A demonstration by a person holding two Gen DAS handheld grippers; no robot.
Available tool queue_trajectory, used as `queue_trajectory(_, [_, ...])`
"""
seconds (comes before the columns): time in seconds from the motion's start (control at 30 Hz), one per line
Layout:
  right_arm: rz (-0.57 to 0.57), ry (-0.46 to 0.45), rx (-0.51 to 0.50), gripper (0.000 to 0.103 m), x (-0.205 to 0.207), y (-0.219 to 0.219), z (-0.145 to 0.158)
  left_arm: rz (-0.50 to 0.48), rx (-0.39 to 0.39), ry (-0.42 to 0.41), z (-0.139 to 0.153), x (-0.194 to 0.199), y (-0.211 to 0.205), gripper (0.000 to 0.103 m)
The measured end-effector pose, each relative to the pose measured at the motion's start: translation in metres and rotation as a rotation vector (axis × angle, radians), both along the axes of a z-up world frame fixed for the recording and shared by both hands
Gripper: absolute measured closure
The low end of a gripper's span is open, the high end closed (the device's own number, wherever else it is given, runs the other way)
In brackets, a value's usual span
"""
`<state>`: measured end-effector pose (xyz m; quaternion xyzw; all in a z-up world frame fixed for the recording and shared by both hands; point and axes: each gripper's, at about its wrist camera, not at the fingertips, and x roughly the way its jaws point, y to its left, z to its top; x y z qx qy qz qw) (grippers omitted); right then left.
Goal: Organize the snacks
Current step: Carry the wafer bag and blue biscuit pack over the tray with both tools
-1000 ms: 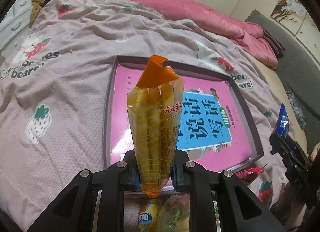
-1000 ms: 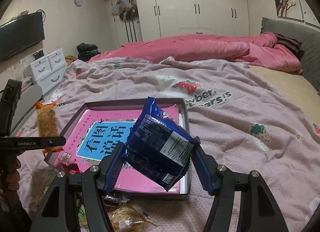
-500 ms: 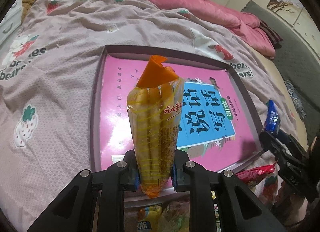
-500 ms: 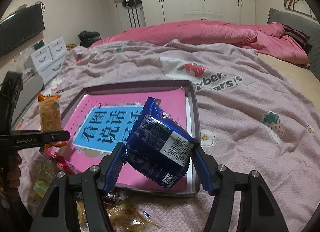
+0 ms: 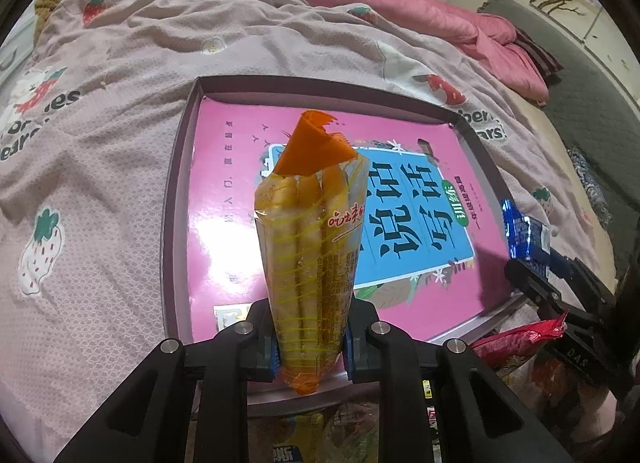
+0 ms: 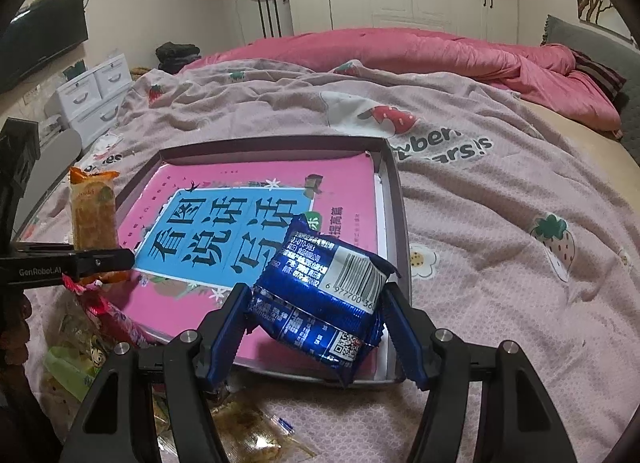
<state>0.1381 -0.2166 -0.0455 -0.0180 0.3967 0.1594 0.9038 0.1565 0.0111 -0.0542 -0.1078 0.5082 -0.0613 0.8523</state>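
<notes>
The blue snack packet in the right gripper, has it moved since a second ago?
Yes. The blue snack packet has come down and forward, now overlapping the tray's pink book more.

Black tool [image 6: 316, 337] arms, blue pads [image 6: 226, 333], silver screws.

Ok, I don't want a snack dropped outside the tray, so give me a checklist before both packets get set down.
1. Left tool grips orange packet: ok.
2. Right tool grips blue packet: ok.
3. Tray in view of both cameras: ok.
4. Pink book cover in tray free of snacks: ok.
5. Orange packet directly above tray: cannot tell.
6. The two tools apart: ok.
</notes>
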Motion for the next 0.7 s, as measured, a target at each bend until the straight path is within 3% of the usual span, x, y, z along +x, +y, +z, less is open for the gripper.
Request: queue_trajectory(0.7, [0.04,0.047,-0.035,0.036,0.004,0.009,-0.013,-0.026,0.001,0.006,0.0,-0.001,-0.004,0.08])
